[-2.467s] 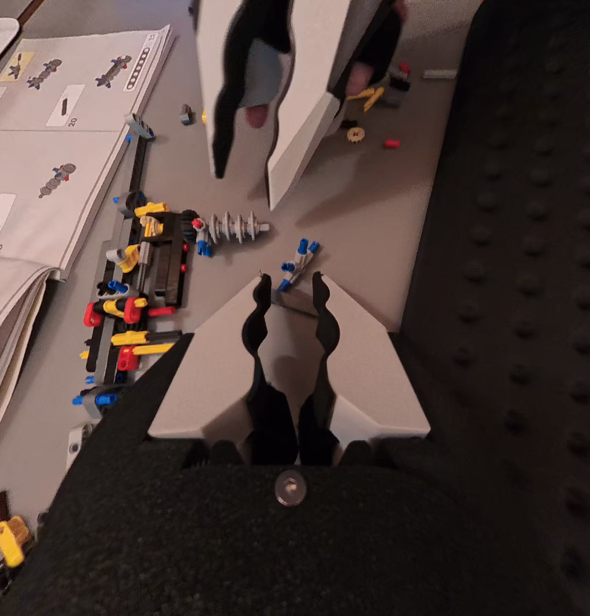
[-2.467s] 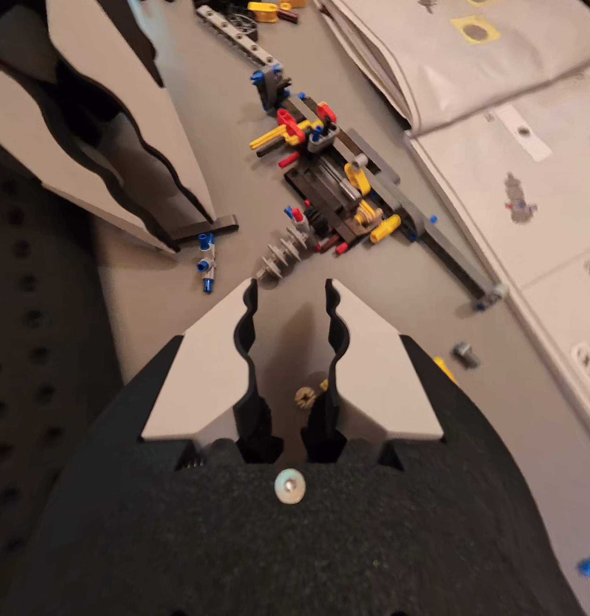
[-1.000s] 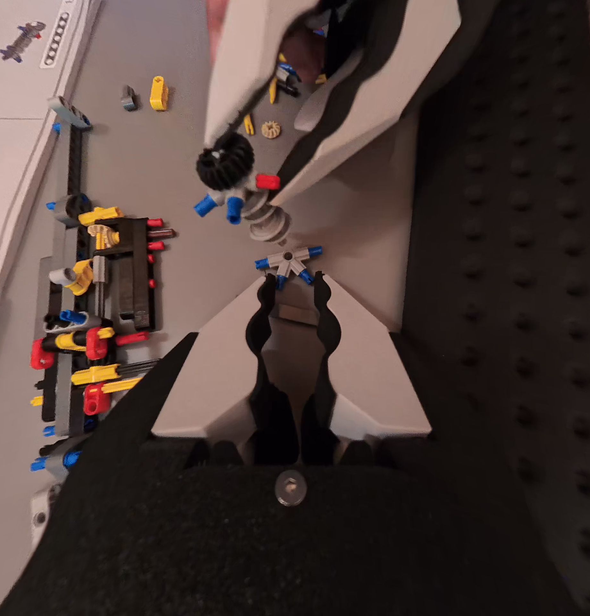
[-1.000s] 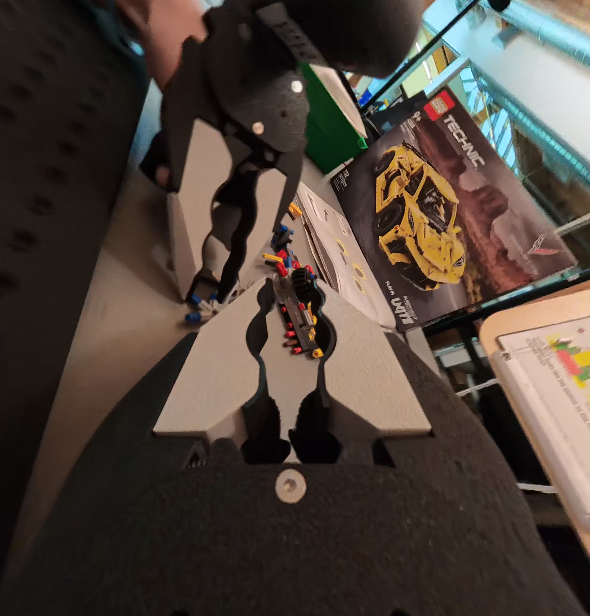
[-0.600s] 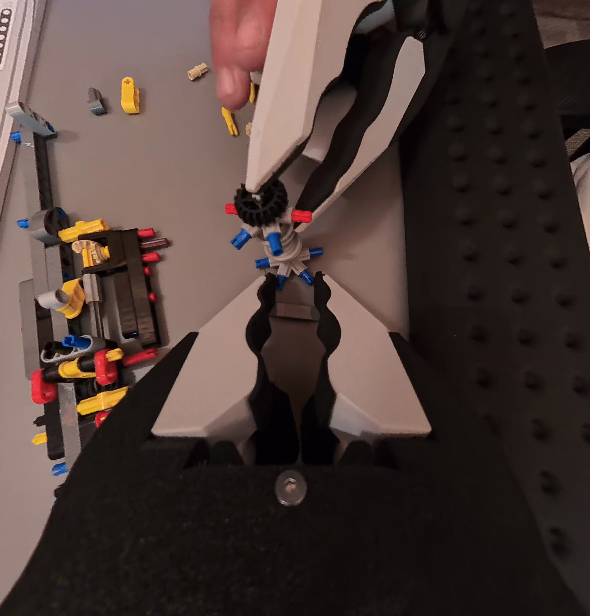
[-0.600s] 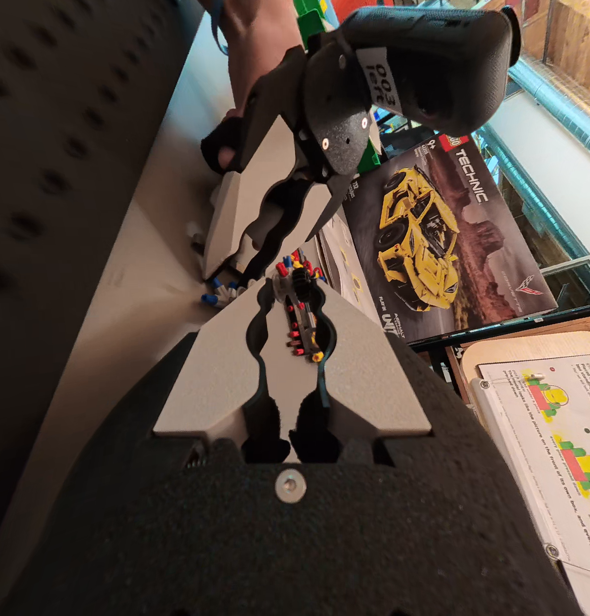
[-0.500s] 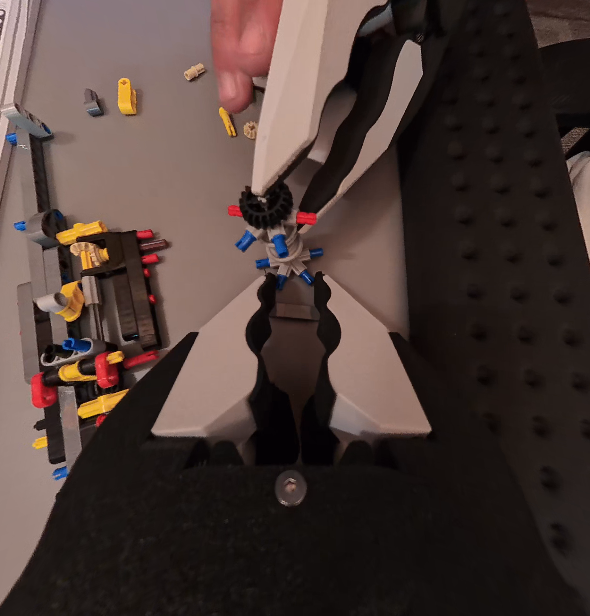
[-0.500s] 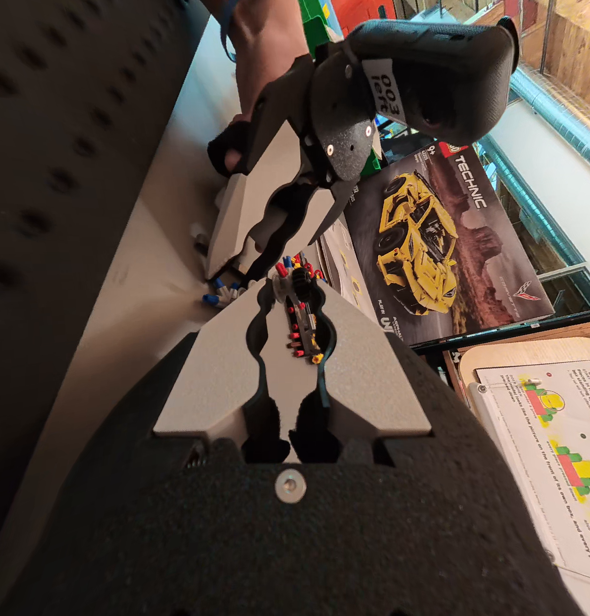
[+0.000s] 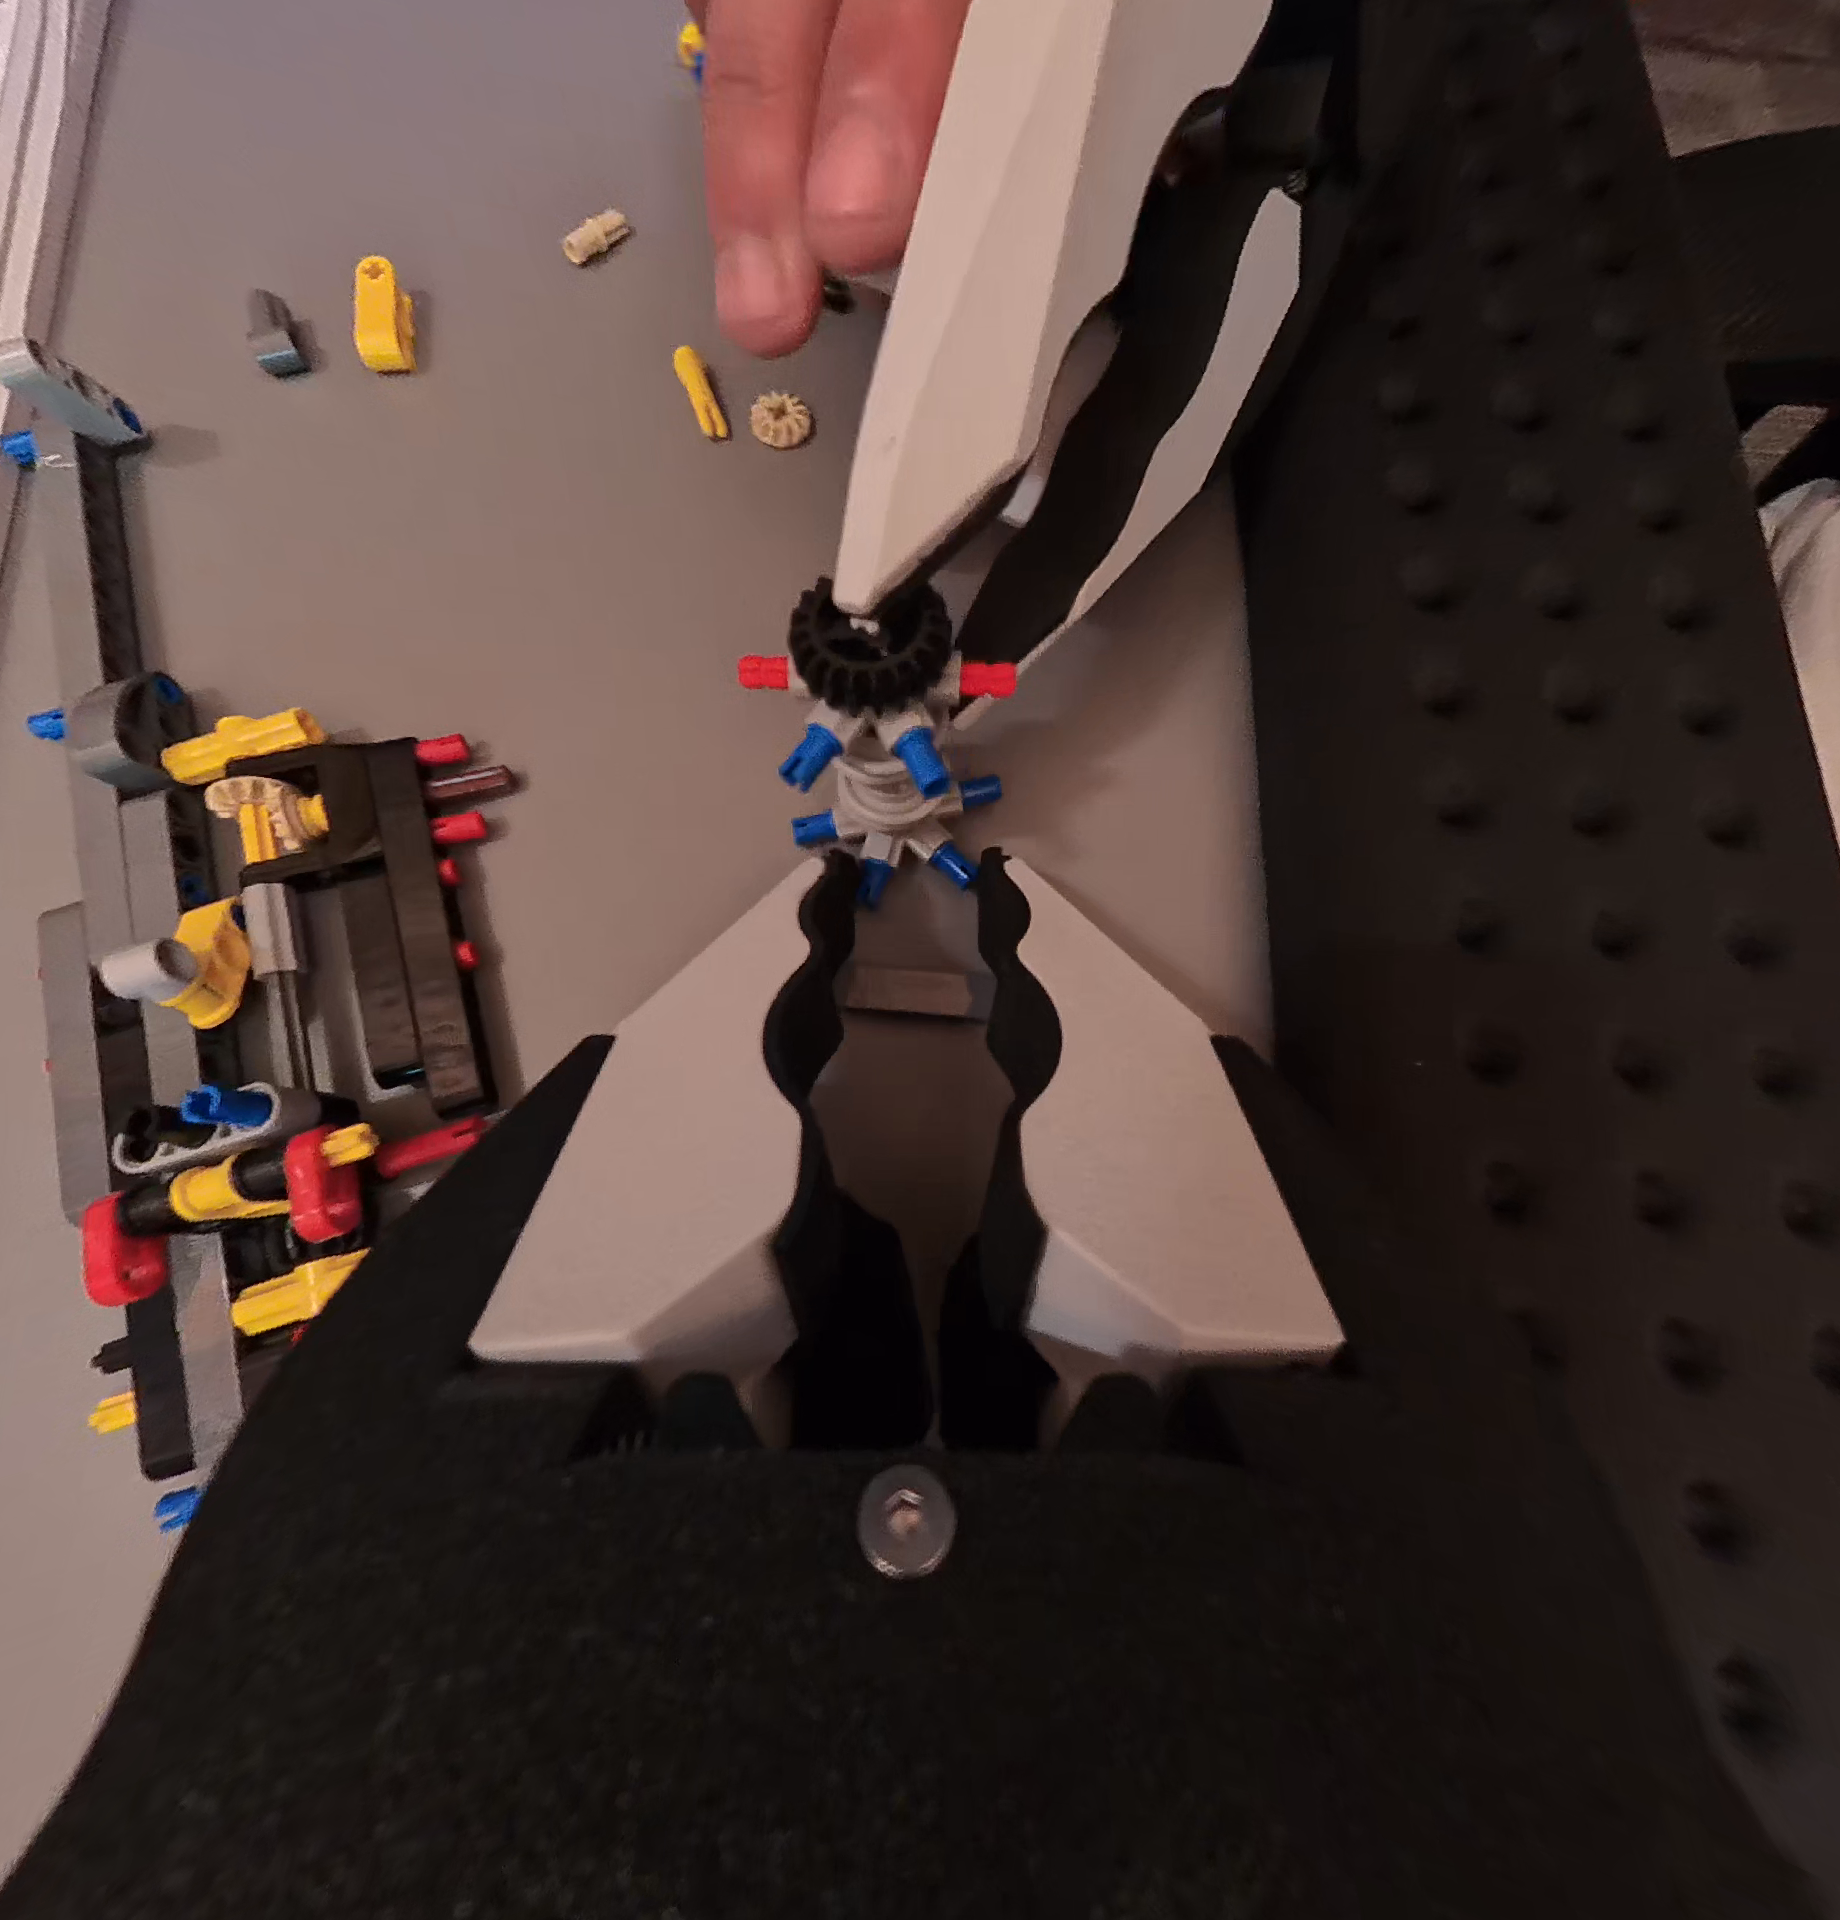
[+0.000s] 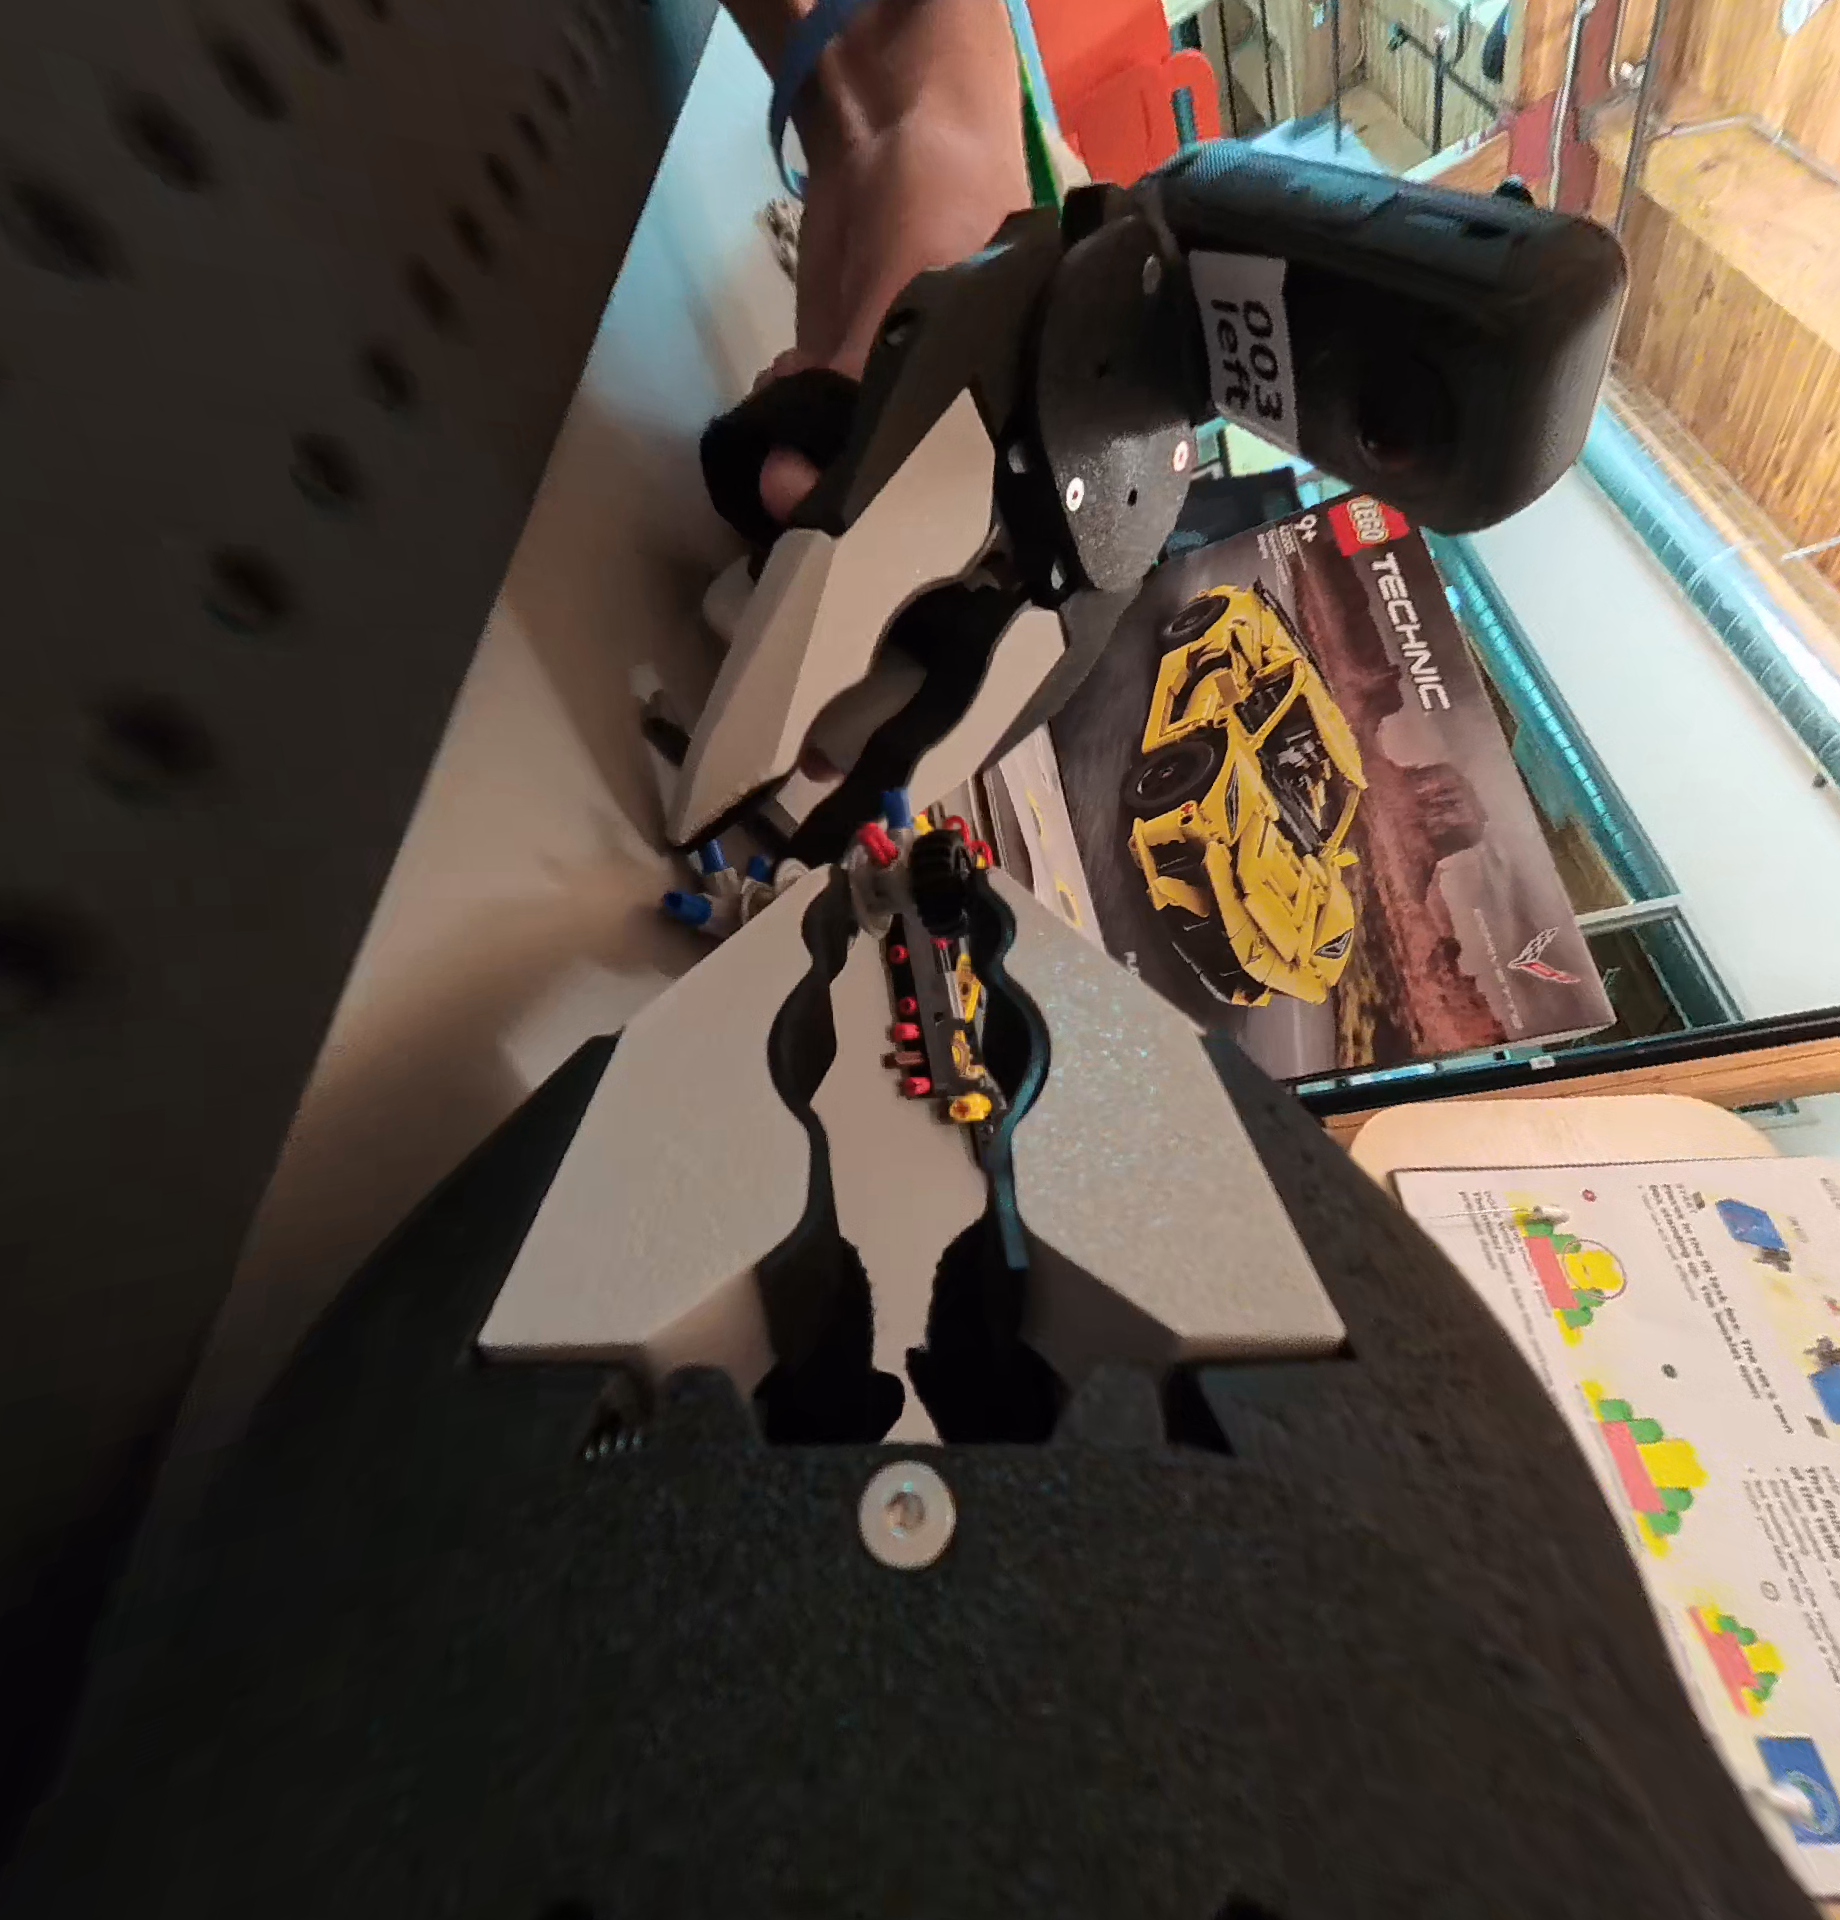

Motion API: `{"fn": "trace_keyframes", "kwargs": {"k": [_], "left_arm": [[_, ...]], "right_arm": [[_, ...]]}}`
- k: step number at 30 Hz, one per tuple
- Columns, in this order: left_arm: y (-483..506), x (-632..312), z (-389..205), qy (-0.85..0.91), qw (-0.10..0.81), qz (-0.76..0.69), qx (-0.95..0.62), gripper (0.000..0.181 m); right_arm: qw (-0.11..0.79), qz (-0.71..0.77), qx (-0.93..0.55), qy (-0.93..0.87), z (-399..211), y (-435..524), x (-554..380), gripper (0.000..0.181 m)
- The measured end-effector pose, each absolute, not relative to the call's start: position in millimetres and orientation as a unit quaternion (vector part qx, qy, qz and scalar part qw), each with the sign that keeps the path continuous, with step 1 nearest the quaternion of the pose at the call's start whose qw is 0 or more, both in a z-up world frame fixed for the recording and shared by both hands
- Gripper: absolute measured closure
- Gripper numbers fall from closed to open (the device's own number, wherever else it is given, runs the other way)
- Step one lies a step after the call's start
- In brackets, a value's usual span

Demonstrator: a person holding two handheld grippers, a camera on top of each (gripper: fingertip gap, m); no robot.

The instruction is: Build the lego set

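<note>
My left gripper (image 9: 918, 868) is shut on a dark grey flat piece (image 9: 911, 987) that spans its pads. A grey connector with blue pins (image 9: 885, 831) sits right at its tips; whether the two are joined is hidden. My right gripper (image 9: 921, 639) comes down from above, shut on a gear assembly (image 9: 869, 665) with a black gear, red pins, blue pins and a grey worm. The assembly's lower end meets the connector. In the right wrist view the black gear (image 10: 937, 873) sits between my right fingertips (image 10: 914, 899), with the left gripper (image 10: 750, 842) just beyond.
The partly built chassis (image 9: 272, 987) lies on the grey table (image 9: 531, 571) to the left. Loose yellow (image 9: 384, 312), grey (image 9: 275, 332) and tan (image 9: 783, 419) pieces lie beyond. A black studded mat (image 9: 1570, 935) borders the right. The set's box (image 10: 1311, 790) stands behind. My right fingertips sit around 5 cm from my left ones.
The right gripper, open and empty 2.5 s ago, now holds the gear assembly from the table and has lowered it onto the connector at the left tips. The left gripper stays shut.
</note>
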State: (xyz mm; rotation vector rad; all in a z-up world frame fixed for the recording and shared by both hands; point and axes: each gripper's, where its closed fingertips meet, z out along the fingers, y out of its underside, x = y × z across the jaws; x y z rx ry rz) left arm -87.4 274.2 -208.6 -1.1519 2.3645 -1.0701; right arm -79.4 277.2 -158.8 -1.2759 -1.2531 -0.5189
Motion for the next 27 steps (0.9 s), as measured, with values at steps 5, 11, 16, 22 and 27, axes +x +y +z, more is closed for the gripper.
{"fn": "trace_keyframes", "kwargs": {"k": [5, 11, 16, 22, 27], "left_arm": [[275.0, -85.9, -208.1, 0.822, 0.147, -0.374, -0.404, 0.160], [277.5, -84.3, -201.6, 0.809, 0.130, -0.393, -0.419, 0.161], [271.8, -89.3, -178.5, 0.777, 0.092, -0.463, -0.416, 0.160], [274.9, -106.0, -155.1, 0.766, 0.060, -0.495, -0.405, 0.161], [295.4, -122.4, -159.0, 0.786, 0.065, -0.446, -0.423, 0.161]], "right_arm": [[0.599, -0.211, -0.571, -0.521, -158.1, 282.8, -77.9, 0.160], [0.590, -0.187, -0.625, -0.475, -156.0, 289.0, -69.6, 0.160], [0.615, -0.156, -0.645, -0.425, -136.3, 288.1, -72.0, 0.160], [0.646, -0.125, -0.645, -0.388, -115.3, 286.6, -84.0, 0.160], [0.619, -0.131, -0.670, -0.388, -127.1, 299.4, -92.7, 0.160]]}}
